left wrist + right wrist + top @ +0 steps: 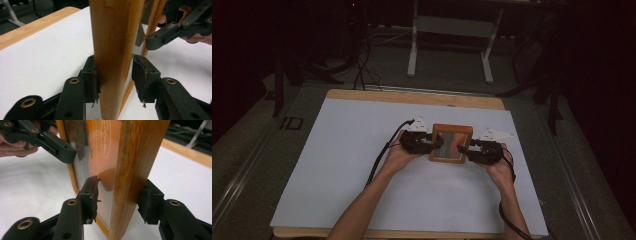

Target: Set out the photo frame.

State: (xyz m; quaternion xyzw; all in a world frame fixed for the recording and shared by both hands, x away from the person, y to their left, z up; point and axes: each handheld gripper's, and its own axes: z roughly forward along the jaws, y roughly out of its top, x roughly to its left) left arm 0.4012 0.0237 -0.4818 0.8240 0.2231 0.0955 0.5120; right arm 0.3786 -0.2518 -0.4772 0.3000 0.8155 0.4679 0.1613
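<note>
Where the high view looks down on the white-covered surface [362,165], a wooden picture frame [451,144] stands near its middle, flanked by the two claws. The left claw [435,143] meets the frame's left edge and the right claw [468,149] its right edge, each held in one of the person's hands.

Seen from the left gripper view, the left claw [113,75] straddles the frame's wooden side rail [115,50]. One pad touches the wood, while the other stands a little off it, so the claw is closing round the rail but is not clamped. The right claw [160,41] shows beyond, at the far edge.

From the right gripper view, the right claw [120,195] brackets the opposite rail [135,170], one pad on the glazed front [100,157] and one at the wooden back; whether it presses firmly I cannot tell.

As a judgement, the frame is stiff and fairly light, but its glossy pane looks breakable and slippery. The wooden rails are the safer hold, gripped low on both sides at once so it cannot tip or twist.
</note>
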